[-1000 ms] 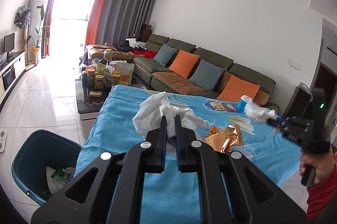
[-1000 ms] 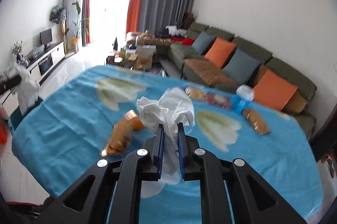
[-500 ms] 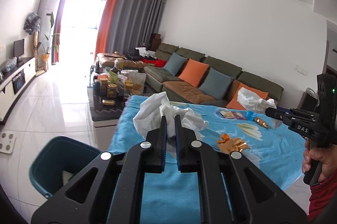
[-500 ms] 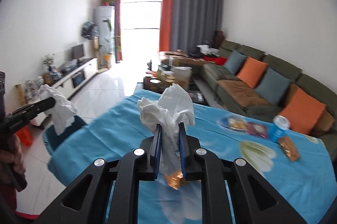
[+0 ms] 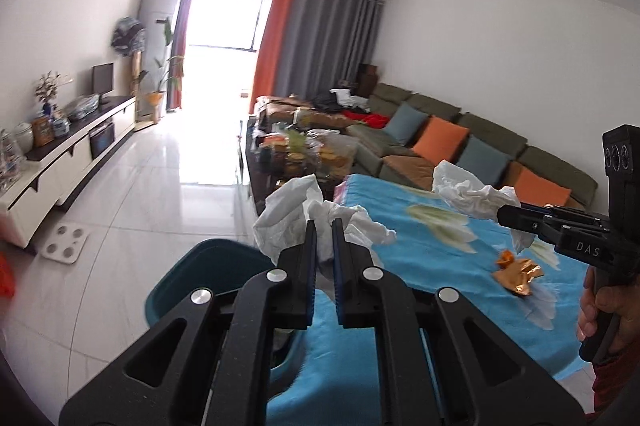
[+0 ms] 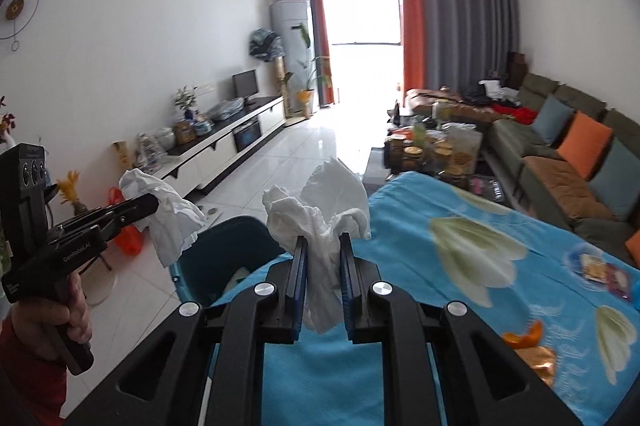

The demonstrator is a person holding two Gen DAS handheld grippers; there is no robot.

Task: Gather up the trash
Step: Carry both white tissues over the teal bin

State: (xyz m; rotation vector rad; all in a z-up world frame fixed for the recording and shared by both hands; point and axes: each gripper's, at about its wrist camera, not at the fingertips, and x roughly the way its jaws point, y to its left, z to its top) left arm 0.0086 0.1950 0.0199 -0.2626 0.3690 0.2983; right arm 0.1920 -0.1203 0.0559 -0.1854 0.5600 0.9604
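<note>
Two wads of crumpled white tissue are in the air, one per gripper. The left gripper (image 5: 324, 226) has its jaws clamped on the left tissue wad (image 5: 296, 218), which puffs out above and to the side of the fingers. Over on the other side, the right gripper (image 6: 323, 246) is pinched tight on the right tissue wad (image 6: 320, 214), with a tail of paper hanging down between the pads. Both bundles hover near the edge of the table with its blue tablecloth (image 6: 460, 226), and the teal bin (image 5: 204, 270) sits on the floor just past that edge, below the left gripper.

Handling-wise, this stuff looks featherlight, soft and limp. It should crush rather than slip, so a pinch through the thick middle of the wad is the safe hold; a loose corner could tear or pull free. I reckon the drop comes next, and paper this light may cling to the pads or drift wide of the rim.

More trash waits: an orange-gold foil wrapper (image 5: 518, 274) lies on the cloth, well apart from the bin.
</note>
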